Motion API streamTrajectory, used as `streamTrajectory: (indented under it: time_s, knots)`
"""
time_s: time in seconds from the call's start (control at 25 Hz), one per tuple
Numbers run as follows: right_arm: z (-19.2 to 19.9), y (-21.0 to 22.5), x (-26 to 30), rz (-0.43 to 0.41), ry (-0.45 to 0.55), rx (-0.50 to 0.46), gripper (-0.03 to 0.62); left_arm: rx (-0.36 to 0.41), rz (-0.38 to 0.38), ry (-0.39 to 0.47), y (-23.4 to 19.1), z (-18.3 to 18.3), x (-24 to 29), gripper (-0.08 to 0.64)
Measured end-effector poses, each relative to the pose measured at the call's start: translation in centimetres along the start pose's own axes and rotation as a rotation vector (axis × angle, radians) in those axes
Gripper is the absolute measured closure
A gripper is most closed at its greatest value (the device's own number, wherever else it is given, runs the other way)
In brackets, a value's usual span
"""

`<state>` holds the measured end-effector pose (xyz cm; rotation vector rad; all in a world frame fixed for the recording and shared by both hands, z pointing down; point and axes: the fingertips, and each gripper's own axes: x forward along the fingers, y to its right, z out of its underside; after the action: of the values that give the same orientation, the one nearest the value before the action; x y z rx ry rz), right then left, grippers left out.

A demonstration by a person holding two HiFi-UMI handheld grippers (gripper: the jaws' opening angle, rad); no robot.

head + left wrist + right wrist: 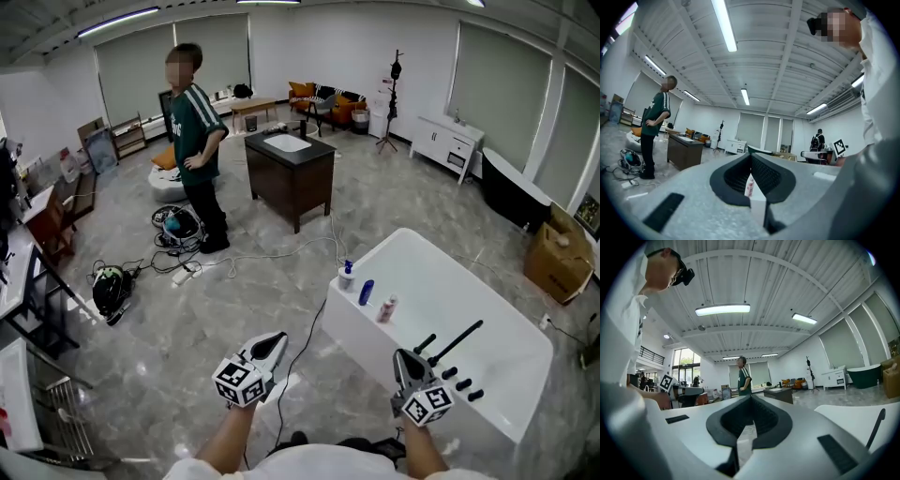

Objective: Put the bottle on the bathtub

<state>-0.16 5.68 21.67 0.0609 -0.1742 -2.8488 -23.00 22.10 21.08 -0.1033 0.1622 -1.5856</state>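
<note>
The white bathtub stands at the right in the head view. On its near left rim stand three bottles: a white pump bottle with a blue top, a blue bottle and a white bottle with pink print. My left gripper hovers over the floor to the left of the tub, shut and empty. My right gripper is over the tub's near end, short of the bottles, also shut with nothing in it. In each gripper view the dark jaws meet at the tip, left gripper, right gripper.
A black faucet lever and knobs sit on the tub's near end. A person in a green shirt stands beside a dark cabinet. Cables and gear lie on the floor, and a black cable runs between my grippers.
</note>
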Motion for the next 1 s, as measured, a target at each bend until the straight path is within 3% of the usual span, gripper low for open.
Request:
streamTrajectory:
  time_s: [0.28,0.48,0.76,1.0]
  knots:
    - [-1.0,-3.6,-1.9,-0.141,0.035,-0.025,0.578,0.036,-0.048,0.047,3.9,-1.5,-3.4,0.543]
    - [0.0,-4.1,-6.8,-0.187,0.018,0.004,0.578,0.044,-0.074,0.041,9.5,-1.4,-5.7,0.543]
    - [2.1,-4.0,-13.9,-0.193,-0.016,0.062,0.578,0.0,-0.055,-0.012,16.9,1.7,-7.6,0.543]
    - [2.7,-4.4,-16.3,-0.216,0.009,0.099,0.578,-0.01,-0.014,-0.075,21.6,3.5,-8.3,0.543]
